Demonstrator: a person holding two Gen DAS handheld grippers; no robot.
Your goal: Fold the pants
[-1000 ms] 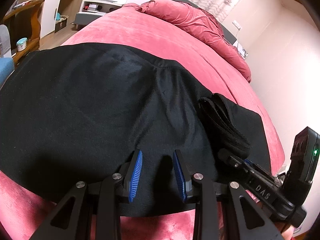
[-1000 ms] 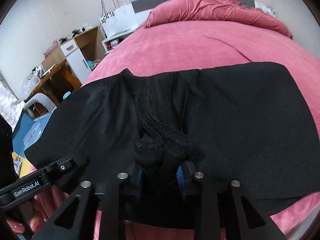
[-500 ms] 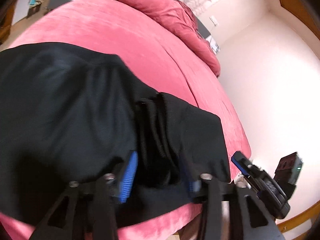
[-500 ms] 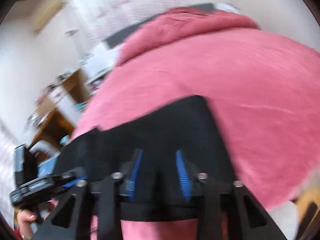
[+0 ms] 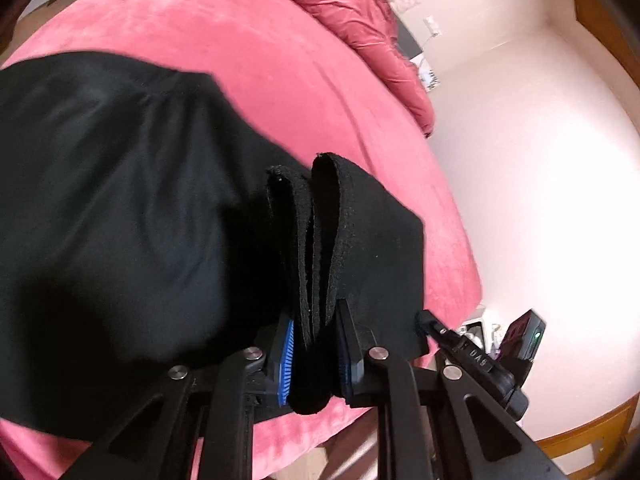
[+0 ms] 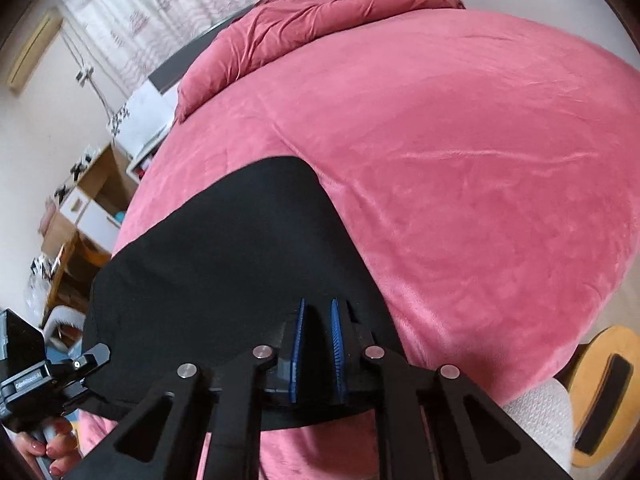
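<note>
The black pants (image 5: 132, 208) lie spread over the near part of the pink bed (image 5: 248, 52), reaching ahead and to the left of the left gripper (image 5: 314, 360). Its jaws are pinching a thick bunch of layered edges (image 5: 316, 248), probably waistband or hems stacked together, that stands up between the blue pads.

The right gripper (image 6: 318, 354) sits low over a flat corner of the same cloth (image 6: 240, 248). Its jaws stand close together with dark fabric between the pads, but whether they truly grip it or only rest over it cannot be told.

Main risk: the left bundle holds several layers, and an inner one could slip free when lifted, so the fold would open or land skewed. If the right side is not really held, only one corner would travel and the cloth would drag and twist across the plush cover. The near edge also hangs close to the bed's rim and could slide off.

Hidden: the underside of the cloth, the far left of the garment cut off by the frame, and which part of the pants each jaw holds. Black on black swallows seams and creases.
</note>
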